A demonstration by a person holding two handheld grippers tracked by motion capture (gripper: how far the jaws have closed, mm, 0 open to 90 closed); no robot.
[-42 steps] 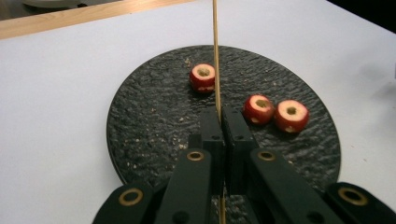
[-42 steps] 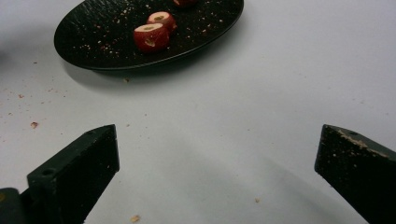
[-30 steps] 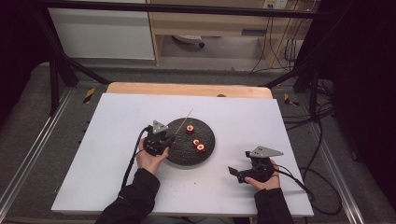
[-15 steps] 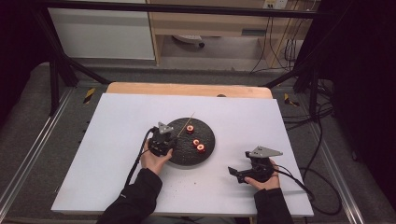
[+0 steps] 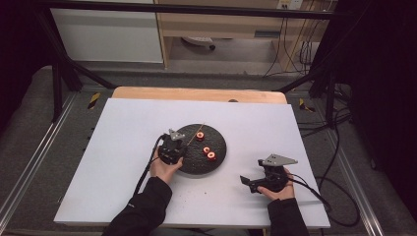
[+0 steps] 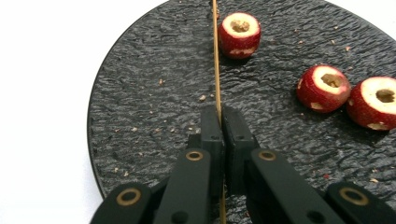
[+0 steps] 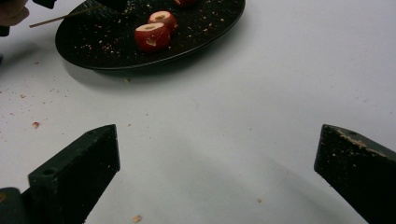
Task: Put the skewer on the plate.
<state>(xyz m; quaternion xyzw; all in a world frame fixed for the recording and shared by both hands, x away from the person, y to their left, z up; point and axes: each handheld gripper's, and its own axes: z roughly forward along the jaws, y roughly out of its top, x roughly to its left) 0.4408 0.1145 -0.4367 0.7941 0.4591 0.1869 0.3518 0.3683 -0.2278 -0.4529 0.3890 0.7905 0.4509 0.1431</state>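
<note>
A round black slate plate lies mid-table with three cored red fruit pieces on it. My left gripper sits at the plate's left edge, shut on a thin wooden skewer that points up and right over the plate. In the left gripper view the jaws pinch the skewer. Its tip runs past the far fruit, while two more pieces lie to the right. My right gripper rests on the table right of the plate, open with nothing between its jaws.
The white tabletop carries scattered crumbs near the plate. A wooden strip runs along the table's far edge. Cables trail off the right side, and metal frame rails flank the table.
My left gripper has shifted slightly to the right, onto the plate's edge, carrying the skewer with it. The right gripper has stayed put.
</note>
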